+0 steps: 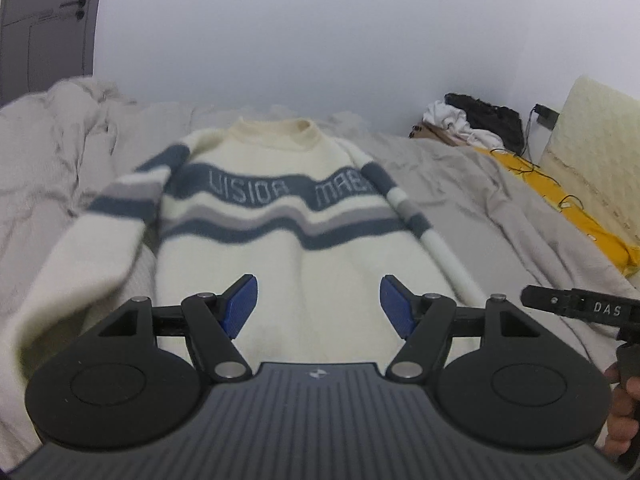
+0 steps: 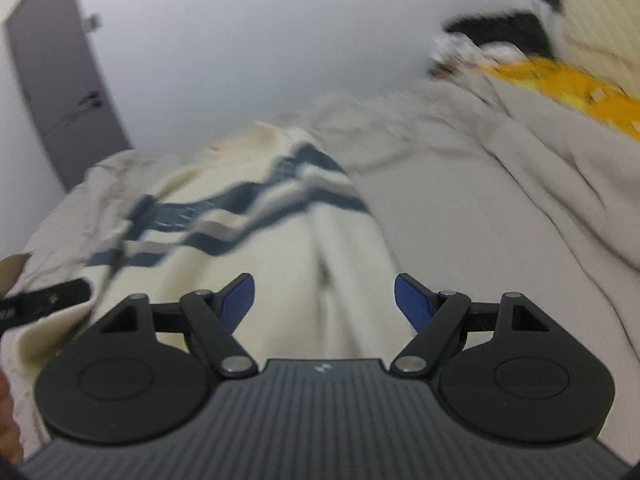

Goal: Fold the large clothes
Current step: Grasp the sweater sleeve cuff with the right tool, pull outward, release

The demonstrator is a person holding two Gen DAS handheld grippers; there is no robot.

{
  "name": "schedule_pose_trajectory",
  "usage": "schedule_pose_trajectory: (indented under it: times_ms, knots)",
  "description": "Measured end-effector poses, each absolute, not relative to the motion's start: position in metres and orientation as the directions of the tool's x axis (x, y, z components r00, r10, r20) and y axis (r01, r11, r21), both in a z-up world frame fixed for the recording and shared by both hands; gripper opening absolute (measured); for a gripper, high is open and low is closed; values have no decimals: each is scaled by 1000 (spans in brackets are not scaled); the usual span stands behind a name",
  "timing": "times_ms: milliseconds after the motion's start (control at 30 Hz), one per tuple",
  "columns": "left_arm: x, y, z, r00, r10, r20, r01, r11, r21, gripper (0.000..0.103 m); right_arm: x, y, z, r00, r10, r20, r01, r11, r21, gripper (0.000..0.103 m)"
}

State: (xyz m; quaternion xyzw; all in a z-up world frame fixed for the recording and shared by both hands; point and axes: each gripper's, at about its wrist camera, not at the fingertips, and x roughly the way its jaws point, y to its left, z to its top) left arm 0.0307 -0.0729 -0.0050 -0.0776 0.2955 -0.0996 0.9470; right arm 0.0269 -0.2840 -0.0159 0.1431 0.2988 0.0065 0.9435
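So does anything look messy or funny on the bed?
A bit. The sweater lies flat, but its two sleeves don't match: one sprawls wide, the other lies straight. Clothes are heaped in the far corner.

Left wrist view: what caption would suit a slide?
Open left gripper above a cream striped sweater spread flat on a bed.

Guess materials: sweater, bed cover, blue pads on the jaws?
Sweater: looks like soft knit, wool or acrylic; fuzzy matte surface, stripes knitted in.
Bed cover: thin woven fabric, likely cotton; fine sharp wrinkles, matte grey.
Blue pads: probably rubber or soft plastic; fine ribbed texture, slight sheen.
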Motion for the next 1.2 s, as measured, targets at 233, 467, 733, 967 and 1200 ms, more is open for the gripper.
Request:
schedule_pose_trajectory:
  times_ms: [233,467,733,967,1200]
  knots:
    - [53,-77,-44,779,-259,-570,136,959,-250,73,48,-310,-64,738,128,-663,220,883,416,79]
    - [70,-73,-58,784,-228,-577,107,966,-237,73,61,-298,-82,687,106,-719,203,922,330,74]
    - [80,-60,-66,801,-207,-562,70,964,-255,73,64,-310,-76,722,39,-691,261,909,324,18]
    - [79,-45,-69,808,-205,-553,34,952,-304,73,66,-336,-9,826,6,-564,210,924,318,10]
    - [79,-36,-69,814,-198,-546,9,944,-329,73,129,-390,70,862,-64,-503,187,962,197,10]
